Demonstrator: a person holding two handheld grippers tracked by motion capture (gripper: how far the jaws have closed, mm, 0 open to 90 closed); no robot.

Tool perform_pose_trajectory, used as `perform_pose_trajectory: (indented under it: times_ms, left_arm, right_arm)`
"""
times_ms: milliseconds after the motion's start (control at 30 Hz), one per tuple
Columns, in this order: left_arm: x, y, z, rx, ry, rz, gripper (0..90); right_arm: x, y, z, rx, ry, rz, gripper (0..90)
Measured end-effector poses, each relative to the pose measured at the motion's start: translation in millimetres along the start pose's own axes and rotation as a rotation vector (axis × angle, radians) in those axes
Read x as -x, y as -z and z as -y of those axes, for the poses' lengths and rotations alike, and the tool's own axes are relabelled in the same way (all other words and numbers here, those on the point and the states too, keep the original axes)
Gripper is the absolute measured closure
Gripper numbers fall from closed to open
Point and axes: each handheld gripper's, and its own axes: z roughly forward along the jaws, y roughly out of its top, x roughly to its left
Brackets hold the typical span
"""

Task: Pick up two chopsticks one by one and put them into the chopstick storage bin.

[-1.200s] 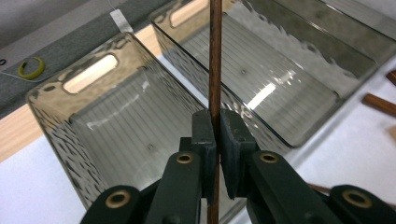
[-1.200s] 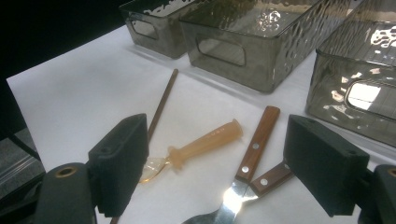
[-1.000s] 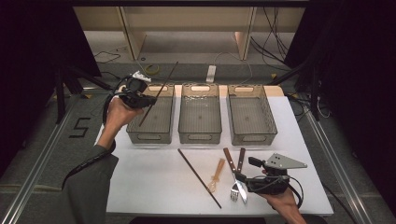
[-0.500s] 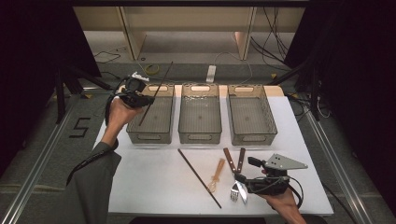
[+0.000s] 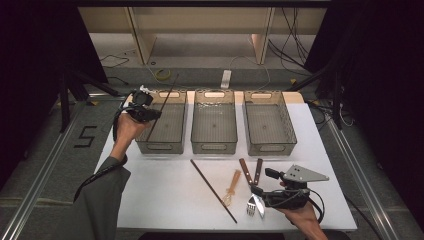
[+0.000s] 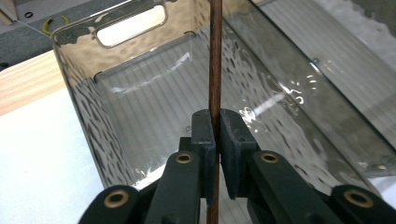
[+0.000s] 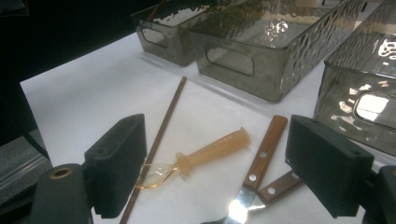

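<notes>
The left gripper (image 6: 217,140) pinches a thin dark-brown wooden chopstick (image 6: 215,60) between its pads, the stick slanting over the clear plastic bin (image 5: 162,142) nearest the desk's left edge. The right gripper (image 7: 219,163) stands spread near the front edge.

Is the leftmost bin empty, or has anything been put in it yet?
Empty. In the left gripper view the bin's ribbed floor is bare; the chopstick is clamped in the left gripper above it.
</notes>
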Motion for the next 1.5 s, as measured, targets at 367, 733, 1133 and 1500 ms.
perform_pose_trajectory:
  times_ms: [367,733,1133,1500]
  left_arm:
    - [11.3,9.1,4.4,0.027,0.053,0.017,55.5]
    - [51.6,37.1,23.6,0.122,-0.118,0.162,33.0]
    - [101.3,36.6,28.1,0.043,-0.338,0.206,20.5]
    - [142.0,30.6,29.4,-0.013,-0.462,0.286,18.7]
  right_arm:
    - [-0.3,0.2,0.1,-0.003,0.002,0.003,21.4]
    - [0.2,1.0,0.2,0.002,0.006,0.01,21.4]
    - [-2.7,1.9,-0.1,0.001,0.021,0.009,21.4]
    - [-2.2,3.2,-0.3,0.004,0.02,0.016,21.4]
